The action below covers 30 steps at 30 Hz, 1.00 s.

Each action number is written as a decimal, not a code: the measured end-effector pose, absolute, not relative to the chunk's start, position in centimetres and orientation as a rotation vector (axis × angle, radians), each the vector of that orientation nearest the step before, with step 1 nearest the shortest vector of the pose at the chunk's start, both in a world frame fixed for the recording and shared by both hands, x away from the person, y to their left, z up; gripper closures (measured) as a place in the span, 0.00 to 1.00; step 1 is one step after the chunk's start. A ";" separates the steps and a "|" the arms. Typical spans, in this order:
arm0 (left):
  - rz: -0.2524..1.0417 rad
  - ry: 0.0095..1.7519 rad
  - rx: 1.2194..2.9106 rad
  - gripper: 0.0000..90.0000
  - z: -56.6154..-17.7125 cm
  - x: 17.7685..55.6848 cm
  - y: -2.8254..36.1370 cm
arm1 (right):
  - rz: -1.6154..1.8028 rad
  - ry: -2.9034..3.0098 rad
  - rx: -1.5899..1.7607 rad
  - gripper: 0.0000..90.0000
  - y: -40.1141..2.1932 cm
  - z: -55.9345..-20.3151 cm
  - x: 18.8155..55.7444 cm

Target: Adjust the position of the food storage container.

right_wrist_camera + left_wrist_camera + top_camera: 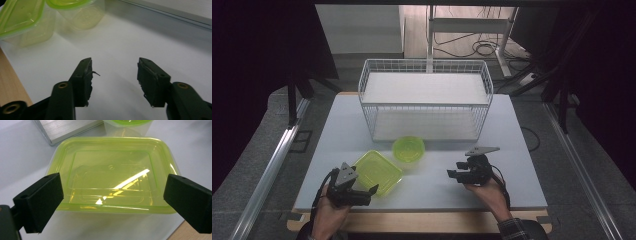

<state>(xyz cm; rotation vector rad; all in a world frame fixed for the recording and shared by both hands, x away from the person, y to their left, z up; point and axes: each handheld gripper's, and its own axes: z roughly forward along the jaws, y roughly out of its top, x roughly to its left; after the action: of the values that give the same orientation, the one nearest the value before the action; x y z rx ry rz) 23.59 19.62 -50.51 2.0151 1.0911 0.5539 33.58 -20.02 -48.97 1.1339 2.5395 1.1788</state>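
A yellow-green rectangular container (377, 172) sits lid-up on the white table top (512, 130), front left of centre. Touching its far corner is a round yellow-green container (408, 149). My left gripper (366, 192) rests just in front of the rectangular container (112, 170). Its jaws stand wide open on either side of the container's near edge without pressing on it (113, 190). My right gripper (455, 174) hovers over bare table at the front right, jaws partly apart with nothing between them (113, 72). It points toward both containers, rectangular (17, 17) and round (80, 12).
A white wire basket (424, 100) with a shelf stands on the table behind the containers. The wooden table edge (422, 220) runs along the front, close to both hands. Dark curtains flank the table and cables lie on the floor beyond.
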 end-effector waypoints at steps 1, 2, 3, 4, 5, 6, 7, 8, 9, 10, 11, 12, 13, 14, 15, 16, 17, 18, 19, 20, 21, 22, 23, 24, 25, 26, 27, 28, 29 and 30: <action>0.555 1.087 2.016 0.03 -50.5 23.6 19.6 | 1.180 2.546 1.129 0.58 -19.8 -48.9 33.7; 0.553 1.084 2.014 0.03 -50.5 23.6 19.6 | 1.180 2.559 1.113 0.61 -19.5 -48.8 33.9; 0.553 1.079 2.012 0.03 -50.4 23.5 19.6 | 1.179 2.563 1.104 0.63 -19.3 -48.7 34.1; 0.553 1.077 2.011 0.03 -50.4 23.5 19.6 | 1.175 2.567 1.090 0.66 -19.0 -48.6 34.2; 0.555 1.077 2.011 0.03 -50.4 23.5 19.6 | 1.174 2.575 1.080 0.68 -18.7 -48.5 34.4; 0.557 1.078 2.011 0.03 -50.4 23.5 19.6 | 1.171 2.583 1.067 0.71 -18.5 -48.4 34.5; 0.557 1.079 2.012 0.03 -50.4 23.5 19.7 | 1.166 2.588 1.060 0.73 -18.2 -48.4 34.7; 0.559 1.080 2.013 0.03 -50.4 23.5 19.7 | 1.162 2.595 1.048 0.75 -18.0 -48.3 34.8; 0.560 1.081 2.015 0.03 -50.4 23.5 19.7 | 1.163 2.601 1.039 0.77 -17.7 -48.2 35.0; 0.561 1.081 2.016 0.03 -50.4 23.5 19.7 | 1.168 2.605 1.029 0.79 -17.5 -48.1 35.1; 0.562 1.080 2.016 0.03 -50.4 23.5 19.7 | 1.168 2.612 1.026 0.82 -17.2 -48.1 35.3; 0.562 1.083 2.015 0.04 -50.4 23.5 19.7 | 1.165 2.620 1.022 0.84 -17.0 -48.0 35.5; 0.568 1.080 2.018 0.04 -50.4 23.5 19.7 | 1.166 2.625 1.020 0.86 -16.7 -48.0 35.6; 0.571 1.079 2.020 0.04 -50.4 23.5 19.7 | 1.170 2.627 1.016 0.89 -16.5 -47.9 35.8; 0.573 1.078 2.023 0.04 -50.4 23.5 19.7 | 1.177 2.627 1.010 0.91 -16.3 -47.9 36.0; 0.573 1.079 2.025 0.04 -50.4 23.5 19.7 | 1.181 2.628 1.008 0.93 -16.1 -47.8 36.2; 0.576 1.080 2.027 0.04 -50.5 23.5 19.7 | 1.189 2.625 1.008 0.95 -15.9 -47.7 36.4; 0.580 1.079 2.031 0.04 -50.5 23.5 19.7 | 1.195 2.618 1.009 0.98 -15.7 -47.6 36.6; 0.585 1.079 2.033 0.04 -50.5 23.5 19.6 | 1.197 2.607 1.017 0.99 -15.5 -47.4 36.7; 0.588 1.079 2.033 0.04 -50.5 23.5 19.6 | 1.199 2.597 1.028 0.99 -15.2 -47.2 36.9; 0.590 1.078 2.033 0.04 -50.5 23.5 19.6 | 1.204 2.595 1.031 0.99 -15.0 -47.1 37.1; 0.592 1.077 2.032 0.04 -50.5 23.5 19.6 | 1.207 2.591 1.027 0.99 -14.8 -46.9 37.3; 0.594 1.076 2.030 0.04 -50.5 23.4 19.6 | 1.211 2.588 1.019 0.99 -14.5 -46.7 37.4; 0.596 1.076 2.030 0.04 -50.5 23.4 19.7 | 1.216 2.588 1.011 0.99 -14.3 -46.5 37.5; 0.597 1.077 2.030 0.04 -50.5 23.4 19.7 | 1.220 2.590 1.001 0.99 -14.0 -46.3 37.7; 0.600 1.077 2.030 0.04 -50.5 23.4 19.7 | 1.224 2.593 0.992 0.99 -13.7 -46.2 37.8; 0.604 1.078 2.029 0.04 -50.5 23.4 19.7 | 1.229 2.596 0.975 0.99 -13.4 -46.0 37.9; 0.606 1.079 2.028 0.04 -50.5 23.4 19.7 | 1.235 2.595 0.958 0.99 -13.1 -45.9 38.0; 0.608 1.079 2.028 0.04 -50.5 23.4 19.7 | 1.238 2.597 0.948 0.99 -12.8 -45.9 38.1; 0.608 1.078 2.027 0.04 -50.5 23.4 19.7 | 1.240 2.600 0.936 0.99 -12.4 -45.8 38.2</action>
<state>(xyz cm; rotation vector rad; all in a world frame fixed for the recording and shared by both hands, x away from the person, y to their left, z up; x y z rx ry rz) 23.42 19.74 -50.48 2.0273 1.0784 0.6082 38.24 -12.44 -45.83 0.9356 2.5999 1.2397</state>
